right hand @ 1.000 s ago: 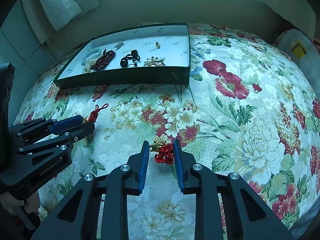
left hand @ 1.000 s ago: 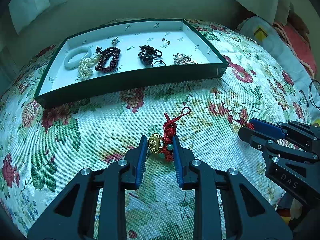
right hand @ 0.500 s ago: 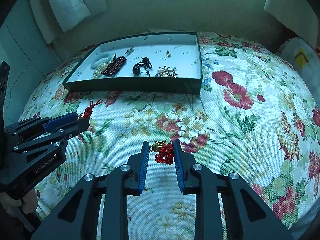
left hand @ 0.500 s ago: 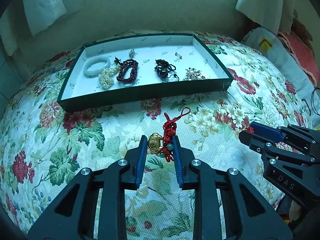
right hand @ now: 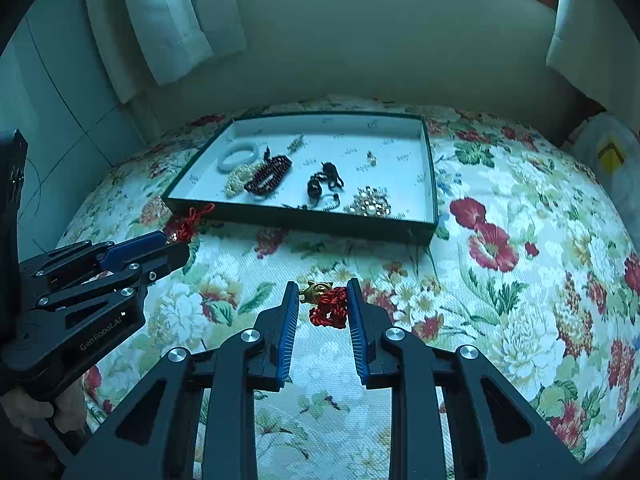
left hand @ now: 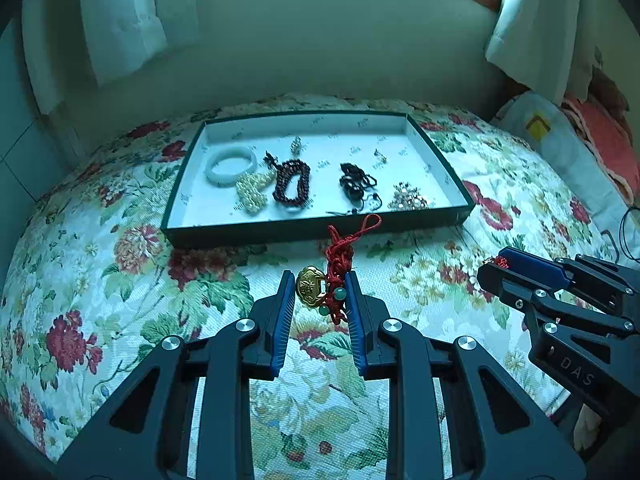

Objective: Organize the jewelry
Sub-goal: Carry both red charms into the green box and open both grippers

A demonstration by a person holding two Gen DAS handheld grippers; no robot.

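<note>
My left gripper is shut on a gold lock charm with a red knotted cord and green beads, held above the floral bedspread. My right gripper is shut on a second gold charm with a red cord bundle, also lifted. Each gripper shows in the other's view, the right one and the left one. A green-edged white tray lies ahead with a pale bangle, a pearl strand, dark red beads, a black piece and a sparkly brooch.
The floral bedspread covers a rounded bed. A wall and white curtains stand behind the tray. Pillows and a yellow-marked bag lie at the right edge, with a cable near them.
Both grippers have risen and pulled back with their charms still held. The tray now looks smaller and farther, and more wall and curtain show.
</note>
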